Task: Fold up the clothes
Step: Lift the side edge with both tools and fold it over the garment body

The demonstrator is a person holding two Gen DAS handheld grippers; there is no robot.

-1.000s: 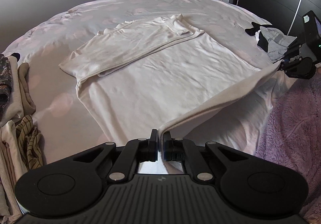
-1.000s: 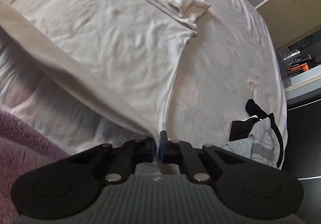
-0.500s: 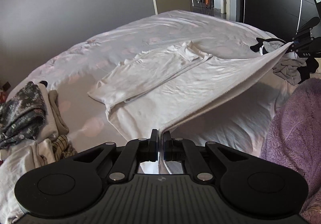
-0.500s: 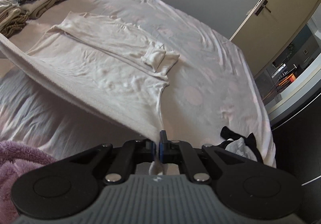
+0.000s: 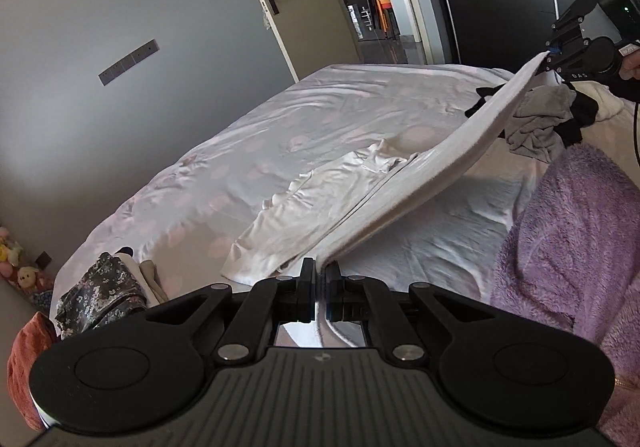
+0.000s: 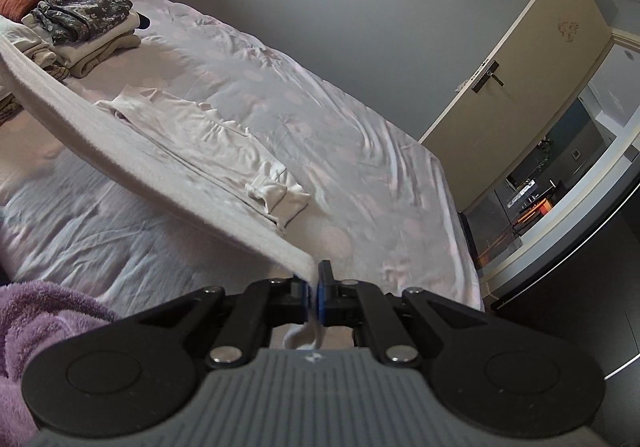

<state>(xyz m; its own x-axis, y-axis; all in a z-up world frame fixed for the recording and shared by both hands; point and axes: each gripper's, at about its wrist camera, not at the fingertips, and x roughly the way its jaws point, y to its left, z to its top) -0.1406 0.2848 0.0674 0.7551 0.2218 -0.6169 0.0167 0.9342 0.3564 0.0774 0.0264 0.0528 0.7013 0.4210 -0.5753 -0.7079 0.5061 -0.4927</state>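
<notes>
both grippers, left and right, jaws clenched on shirt hem, raised off bed; next, carry hem over to collar.

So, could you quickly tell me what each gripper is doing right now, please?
Left gripper: closed on a hem corner of the white shirt.
Right gripper: closed on the other hem corner.
</notes>
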